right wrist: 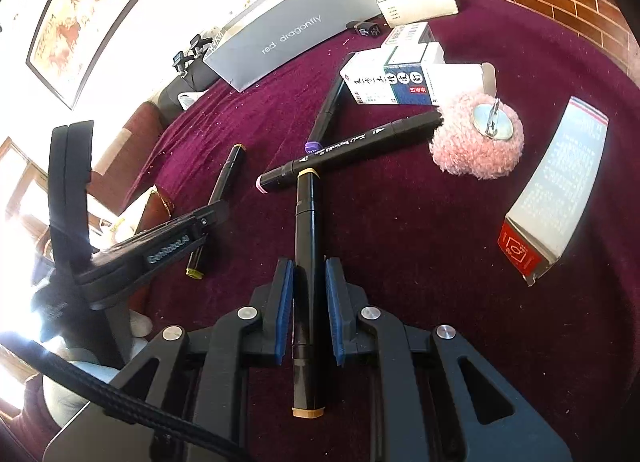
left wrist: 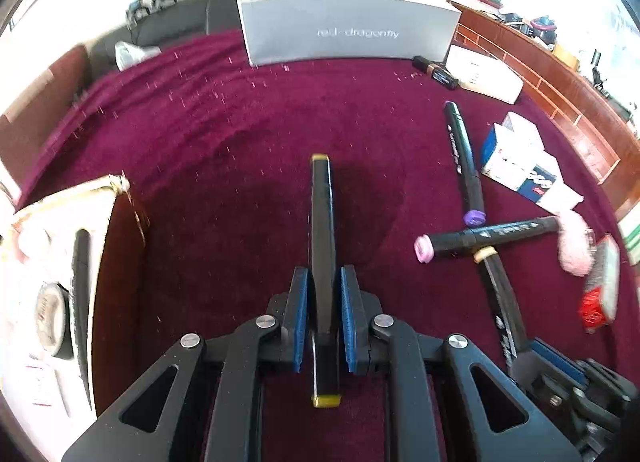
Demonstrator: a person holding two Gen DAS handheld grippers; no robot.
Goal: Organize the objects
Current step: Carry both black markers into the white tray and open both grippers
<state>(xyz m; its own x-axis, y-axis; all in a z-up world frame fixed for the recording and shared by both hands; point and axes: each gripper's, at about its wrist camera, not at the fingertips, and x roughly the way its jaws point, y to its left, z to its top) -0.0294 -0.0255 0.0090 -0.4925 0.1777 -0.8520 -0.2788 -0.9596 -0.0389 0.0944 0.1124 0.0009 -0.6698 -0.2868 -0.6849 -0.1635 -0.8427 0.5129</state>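
My left gripper (left wrist: pixel 323 274) is shut on a black marker with yellow caps (left wrist: pixel 322 202), which points straight ahead over the maroon cloth (left wrist: pixel 208 134). The same gripper (right wrist: pixel 208 218) and yellow-capped marker (right wrist: pixel 229 168) appear at the left of the right wrist view. My right gripper (right wrist: pixel 307 266) is shut on a black marker with tan caps (right wrist: pixel 306 222). Its far tip touches a pink-capped marker (right wrist: pixel 352 146) lying crosswise. A purple-capped marker (right wrist: pixel 326 118) lies beyond. In the left wrist view the right gripper (left wrist: pixel 552 358) shows at the lower right.
A grey "red dragonfly" box (left wrist: pixel 348 22) stands at the back. An open box (left wrist: pixel 60 262) holding a marker and other items sits at the left. A pink fluffy pad (right wrist: pixel 476 142), a blue-and-white carton (right wrist: pixel 400 82) and a red-and-white carton (right wrist: pixel 552 190) lie to the right.
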